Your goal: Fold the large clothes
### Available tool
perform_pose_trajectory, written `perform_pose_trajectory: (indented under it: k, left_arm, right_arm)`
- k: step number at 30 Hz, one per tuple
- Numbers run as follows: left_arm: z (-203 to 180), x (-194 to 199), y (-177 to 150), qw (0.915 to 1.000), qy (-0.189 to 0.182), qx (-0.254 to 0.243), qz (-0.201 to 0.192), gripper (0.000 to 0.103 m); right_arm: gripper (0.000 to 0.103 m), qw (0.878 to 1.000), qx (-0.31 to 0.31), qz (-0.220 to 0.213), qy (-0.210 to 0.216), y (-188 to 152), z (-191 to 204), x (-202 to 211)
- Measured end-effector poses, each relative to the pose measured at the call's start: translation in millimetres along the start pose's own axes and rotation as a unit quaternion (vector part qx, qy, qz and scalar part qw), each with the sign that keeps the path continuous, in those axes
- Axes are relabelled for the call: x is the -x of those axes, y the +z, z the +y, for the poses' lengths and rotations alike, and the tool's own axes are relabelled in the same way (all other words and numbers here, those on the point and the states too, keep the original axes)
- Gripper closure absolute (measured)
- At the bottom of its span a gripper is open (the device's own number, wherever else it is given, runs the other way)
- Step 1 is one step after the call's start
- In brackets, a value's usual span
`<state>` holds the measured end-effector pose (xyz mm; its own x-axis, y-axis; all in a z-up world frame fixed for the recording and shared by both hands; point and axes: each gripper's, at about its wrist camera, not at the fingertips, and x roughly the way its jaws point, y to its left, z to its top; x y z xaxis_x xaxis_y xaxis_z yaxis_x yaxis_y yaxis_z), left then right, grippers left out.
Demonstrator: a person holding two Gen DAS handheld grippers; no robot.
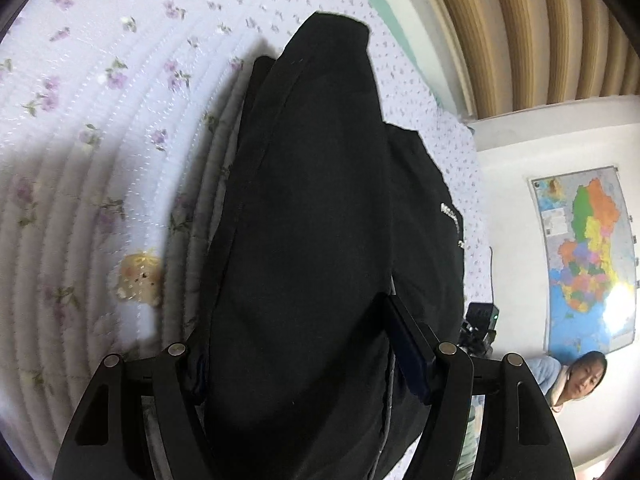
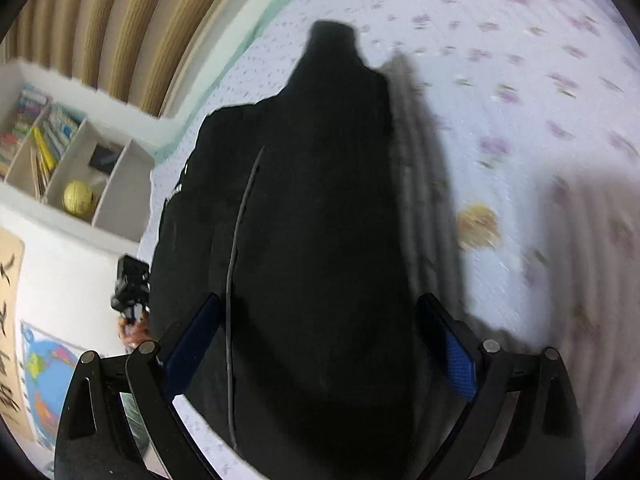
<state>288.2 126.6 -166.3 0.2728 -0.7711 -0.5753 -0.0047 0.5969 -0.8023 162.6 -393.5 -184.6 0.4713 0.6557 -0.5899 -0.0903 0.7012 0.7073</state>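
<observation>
Two angled-down grippers: left gripper [image 1: 304, 344], right gripper [image 2: 320, 332], astride black garment [image 1: 320, 200].

The left tool [image 1: 304, 364] holds a big black garment [image 1: 320, 200] (bunched up) over a flowery bed [image 1: 100, 120].

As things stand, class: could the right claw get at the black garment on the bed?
Probably yes: the black garment already lies between the right claw's open fingers, with nothing in the way.
</observation>
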Motion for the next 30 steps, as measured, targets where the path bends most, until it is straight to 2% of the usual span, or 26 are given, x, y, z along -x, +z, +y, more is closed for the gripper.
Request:
perform_pose_trajectory:
  k: [2, 5, 8, 10, 11, 13, 18, 22, 24, 28, 30]
  left_arm:
    - [1, -4, 3, 0.9999, -0.007, 0.009, 0.003, 0.027]
    - [1, -13, 6, 0.9998, -0.006, 0.019, 0.003, 0.026]
    - [-9, -12, 1, 0.9997, 0.013, 0.000, -0.022, 0.029]
    - [-22, -7, -7, 0.9972, 0.042, -0.040, -0.046, 0.057]
    - [-32, -2, -13, 0.9946, 0.059, -0.061, -0.060, 0.062]
    - [-48, 10, -24, 0.9921, 0.049, -0.080, -0.082, 0.070]
    - [-115, 52, -65, 0.9801, 0.003, -0.149, -0.131, 0.073]
    - [-167, 88, -106, 0.9684, 0.006, -0.198, -0.151, 0.073]
    - [-182, 114, -129, 0.9635, 0.004, -0.216, -0.159, 0.074]
    - [-191, 168, -180, 0.9539, -0.005, -0.245, -0.172, 0.074]
    - [-194, 181, -200, 0.9509, -0.005, -0.253, -0.178, 0.074]
  right_arm:
    - [0.006, 1.000, 0.011, 0.009, 0.018, 9, 9, -17]
    - [0.009, 0.998, 0.046, 0.030, -0.012, 18, 28, -43]
    - [0.018, 0.997, 0.069, 0.017, -0.024, 18, 42, -44]
    - [0.034, 0.996, 0.083, -0.001, -0.021, 13, 50, -34]
    - [0.037, 0.995, 0.093, -0.011, -0.020, 10, 58, -27]
    - [0.045, 0.994, 0.107, -0.023, -0.019, 6, 73, -19]
    - [0.050, 0.988, 0.150, -0.040, -0.008, -16, 127, 12]
    - [0.050, 0.983, 0.175, -0.048, -0.015, -52, 177, 45]
    - [0.050, 0.982, 0.182, -0.054, -0.013, -69, 196, 66]
    - [0.050, 0.979, 0.193, -0.062, -0.017, -74, 205, 81]
    - [0.050, 0.978, 0.200, -0.061, -0.024, -75, 209, 82]
